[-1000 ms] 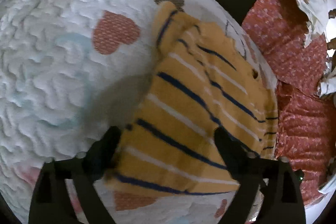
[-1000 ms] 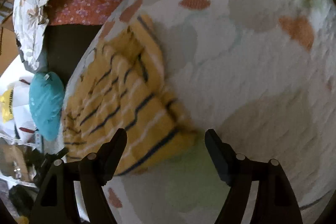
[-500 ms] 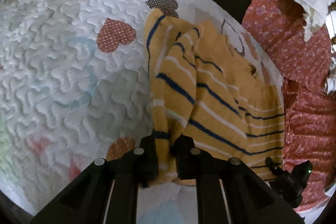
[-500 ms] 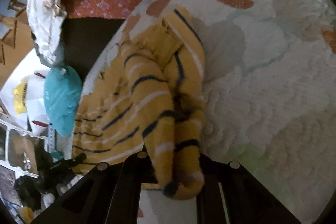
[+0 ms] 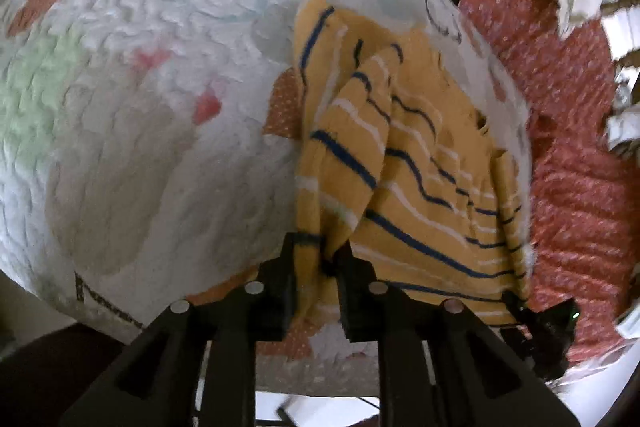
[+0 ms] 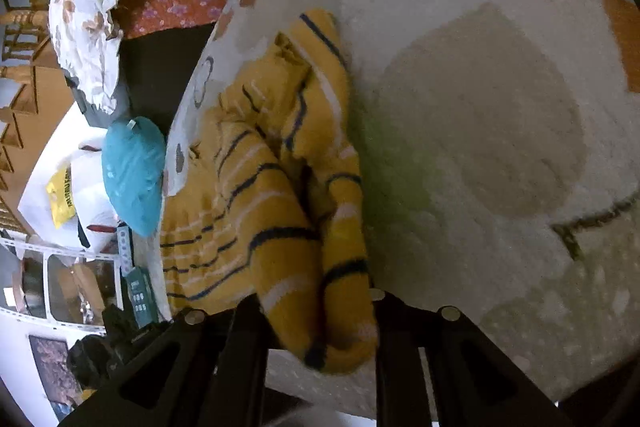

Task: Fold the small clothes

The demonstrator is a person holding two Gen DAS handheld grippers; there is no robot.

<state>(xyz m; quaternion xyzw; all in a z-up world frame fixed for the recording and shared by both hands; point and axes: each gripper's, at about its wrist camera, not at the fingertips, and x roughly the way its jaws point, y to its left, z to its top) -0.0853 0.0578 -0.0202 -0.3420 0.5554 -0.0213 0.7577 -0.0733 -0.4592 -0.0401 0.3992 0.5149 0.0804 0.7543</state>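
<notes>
Bare quilt alongside; teal cushion at edge

Yellow garment with navy and white stripes; white quilt with hearts.

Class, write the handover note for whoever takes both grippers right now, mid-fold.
Left gripper: shut on the striped garment.
Right gripper: shut on a bunched edge of the same garment.
Garment lies partly on the heart quilt, gripped edges lifted.
Done: both grips taken.
Left: probably carry the edges across, lay flat, release.
</notes>
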